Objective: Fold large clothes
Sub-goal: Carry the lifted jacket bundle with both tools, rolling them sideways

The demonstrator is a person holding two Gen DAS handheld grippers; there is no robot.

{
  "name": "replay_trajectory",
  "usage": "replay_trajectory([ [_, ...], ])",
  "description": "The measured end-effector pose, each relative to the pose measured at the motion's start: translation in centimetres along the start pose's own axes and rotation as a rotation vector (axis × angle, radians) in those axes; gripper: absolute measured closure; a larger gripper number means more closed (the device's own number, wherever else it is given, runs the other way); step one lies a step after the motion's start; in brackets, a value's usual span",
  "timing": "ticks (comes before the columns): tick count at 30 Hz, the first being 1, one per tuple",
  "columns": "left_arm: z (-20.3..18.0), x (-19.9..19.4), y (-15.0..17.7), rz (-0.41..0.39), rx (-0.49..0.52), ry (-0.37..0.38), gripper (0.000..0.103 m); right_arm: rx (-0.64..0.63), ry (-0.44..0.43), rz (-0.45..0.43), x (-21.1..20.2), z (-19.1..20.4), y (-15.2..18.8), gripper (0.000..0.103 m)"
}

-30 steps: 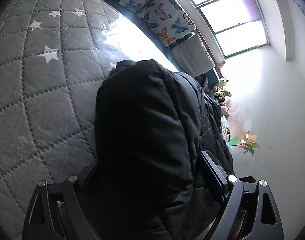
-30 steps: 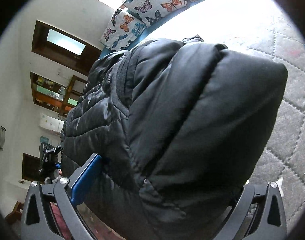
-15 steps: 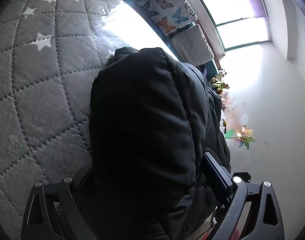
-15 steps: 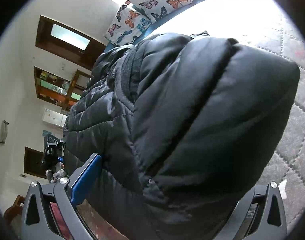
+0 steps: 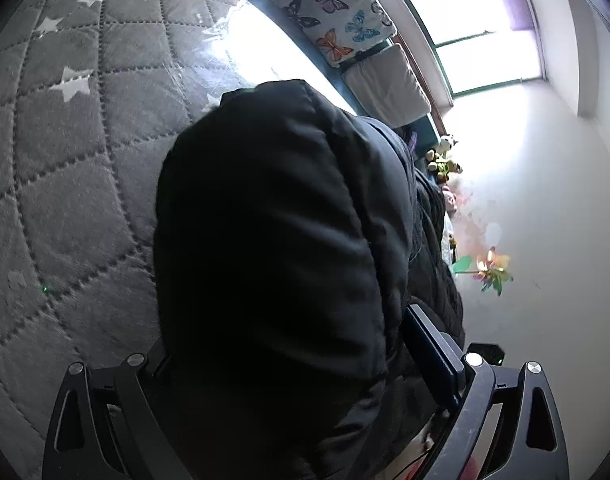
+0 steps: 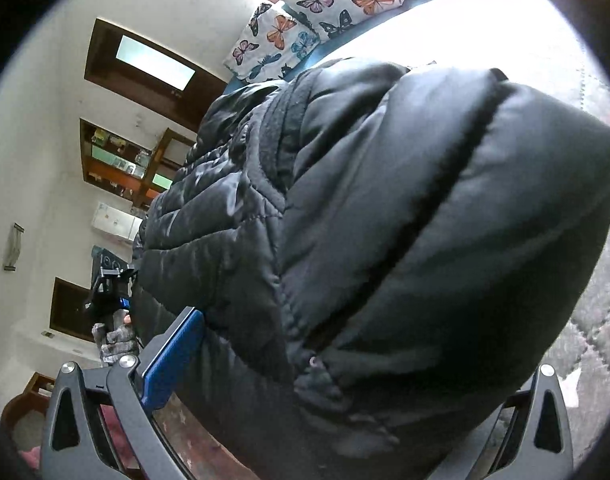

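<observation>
A black quilted puffer jacket [image 5: 273, 240] fills the middle of the left wrist view and hangs bunched over a grey quilted mattress with white stars [image 5: 65, 140]. My left gripper [image 5: 293, 364] is shut on a thick fold of the jacket, which hides its left finger. The same jacket [image 6: 385, 220] fills the right wrist view. My right gripper [image 6: 345, 364] is shut on another thick fold, its blue-padded left finger [image 6: 171, 352] pressed against the jacket. The left gripper and a gloved hand [image 6: 113, 312] show at the left of the right wrist view.
Butterfly-print pillows [image 5: 333, 16] and a white pillow [image 5: 385, 84] line the bed's far edge under a bright window [image 5: 477, 32]. Soft toys [image 5: 445, 160] and a paper flower [image 5: 489, 272] stand by the white wall. Wooden shelves [image 6: 121, 164] hang on the wall in the right wrist view.
Both grippers keep their hold on the jacket. The views have shifted a little, and the jacket bundle has moved slightly across the mattress.
</observation>
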State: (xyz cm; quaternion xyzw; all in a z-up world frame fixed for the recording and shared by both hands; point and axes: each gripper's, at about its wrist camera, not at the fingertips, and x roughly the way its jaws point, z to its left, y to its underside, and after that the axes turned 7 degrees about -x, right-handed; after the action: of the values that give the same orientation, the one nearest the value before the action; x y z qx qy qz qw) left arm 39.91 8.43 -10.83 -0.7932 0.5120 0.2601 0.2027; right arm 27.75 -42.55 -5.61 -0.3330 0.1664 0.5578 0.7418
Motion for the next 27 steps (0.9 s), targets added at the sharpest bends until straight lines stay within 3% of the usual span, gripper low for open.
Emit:
replay_trajectory([
  [3,-1.0,-0.2,0.6,-0.014,0.012,0.027,0.002,0.002,-0.019,-0.005,-0.3,-0.2,0.2,0.000],
  [12,-1.8,1.5,-0.2,0.000,0.051,-0.051,0.002,-0.039,0.021,0.060,0.1,0.1,-0.1,0.000],
  [20,-1.8,2.6,-0.5,0.012,0.033,-0.043,0.003,-0.001,-0.024,0.025,0.0,0.0,-0.2,0.000],
  [27,-2.8,1.9,0.6,-0.008,0.090,-0.065,0.010,-0.017,-0.030,0.022,-0.6,0.5,0.2,0.000],
])
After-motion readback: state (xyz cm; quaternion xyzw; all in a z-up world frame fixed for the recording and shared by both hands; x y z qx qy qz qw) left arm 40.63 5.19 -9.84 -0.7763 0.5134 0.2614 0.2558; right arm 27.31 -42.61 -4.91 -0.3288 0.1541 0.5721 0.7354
